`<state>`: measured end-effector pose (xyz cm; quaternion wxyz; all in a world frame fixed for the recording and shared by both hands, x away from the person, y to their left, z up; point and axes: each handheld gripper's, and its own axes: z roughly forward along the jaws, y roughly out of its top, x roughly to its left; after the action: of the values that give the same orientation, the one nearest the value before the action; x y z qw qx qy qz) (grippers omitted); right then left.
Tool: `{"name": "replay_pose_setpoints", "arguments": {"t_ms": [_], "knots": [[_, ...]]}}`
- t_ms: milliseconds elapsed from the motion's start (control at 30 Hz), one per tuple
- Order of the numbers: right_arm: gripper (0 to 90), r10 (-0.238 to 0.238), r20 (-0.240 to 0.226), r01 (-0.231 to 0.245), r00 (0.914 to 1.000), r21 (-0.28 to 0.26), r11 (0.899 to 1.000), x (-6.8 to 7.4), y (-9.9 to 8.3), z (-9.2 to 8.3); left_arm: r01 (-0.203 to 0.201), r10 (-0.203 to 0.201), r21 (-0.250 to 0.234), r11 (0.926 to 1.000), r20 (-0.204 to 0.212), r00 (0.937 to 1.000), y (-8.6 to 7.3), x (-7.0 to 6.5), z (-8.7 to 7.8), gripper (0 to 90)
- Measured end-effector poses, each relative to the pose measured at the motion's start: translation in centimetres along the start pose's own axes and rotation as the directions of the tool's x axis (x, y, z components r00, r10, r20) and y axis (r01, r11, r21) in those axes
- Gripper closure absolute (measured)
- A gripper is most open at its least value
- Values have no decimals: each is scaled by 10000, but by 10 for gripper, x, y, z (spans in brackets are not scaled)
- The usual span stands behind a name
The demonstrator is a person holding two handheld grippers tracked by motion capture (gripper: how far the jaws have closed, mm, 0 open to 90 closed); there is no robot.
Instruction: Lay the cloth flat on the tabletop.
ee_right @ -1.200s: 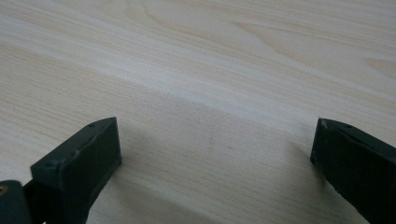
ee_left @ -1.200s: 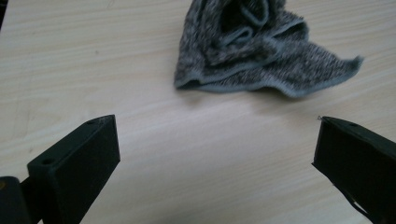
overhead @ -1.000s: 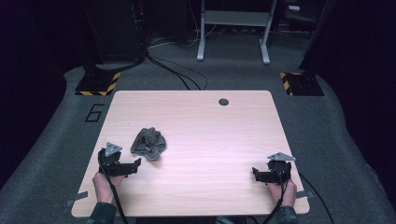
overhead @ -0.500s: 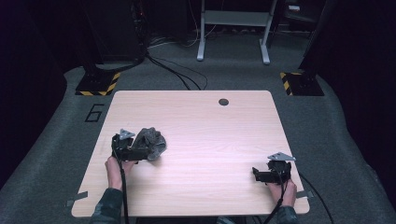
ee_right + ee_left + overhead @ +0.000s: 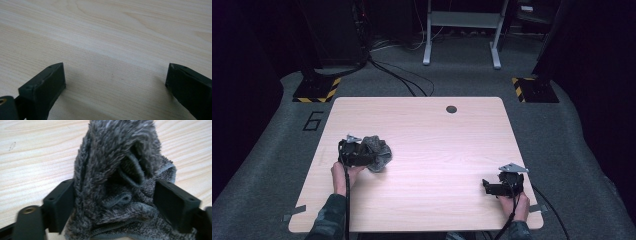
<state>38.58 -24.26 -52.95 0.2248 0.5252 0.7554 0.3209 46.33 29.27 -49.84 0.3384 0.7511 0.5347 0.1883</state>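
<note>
On the left half of the table, toward the near edge, sits a crumpled grey towel, bunched into a soft heap rather than lying flat. Up close it is thick, shaggy terry, with a stitched hem curling through the folds (no tag or label that I can read on it). The left gripper has its jaws around the heap; they have just been closing, with the towel bulging between them and against both pads. On the floor to the table's left, a "6" is marked. Far right, the right gripper rests low over bare wood, jaws wide apart, nothing between them.
</note>
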Motion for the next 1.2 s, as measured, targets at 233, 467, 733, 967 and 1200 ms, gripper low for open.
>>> {"name": "replay_pose_setpoints", "arguments": {"t_ms": [233, 467, 733, 967, 1200], "knots": [[24, 1, 6, -1, 10000, -7, 10000, 0, 0, 0, -243, 245, 72, 9997, -419, 9988, -4, -3, 1, 384], [25, 28, 20, -28, 10000, 7, 10000, 0, 0, 0, -227, 232, 69, 9997, -711, 9972, -7, -3, 2, 525], [30, 34, 24, -34, 10000, -1, 10000, 0, 0, 0, -200, 177, -272, 9994, -843, 9963, -10, -2, 0, 724], [31, 26, 8, -26, 10000, -9, 10000, 0, 0, 0, -19, -28, -822, 9966, -574, 9983, -11, -10, -5, 758], [32, 28, 8, -28, 10000, -9, 10000, 0, 0, 0, 59, -54, -1359, 9907, 43, 10000, -4, -21, -26, 757]]}}
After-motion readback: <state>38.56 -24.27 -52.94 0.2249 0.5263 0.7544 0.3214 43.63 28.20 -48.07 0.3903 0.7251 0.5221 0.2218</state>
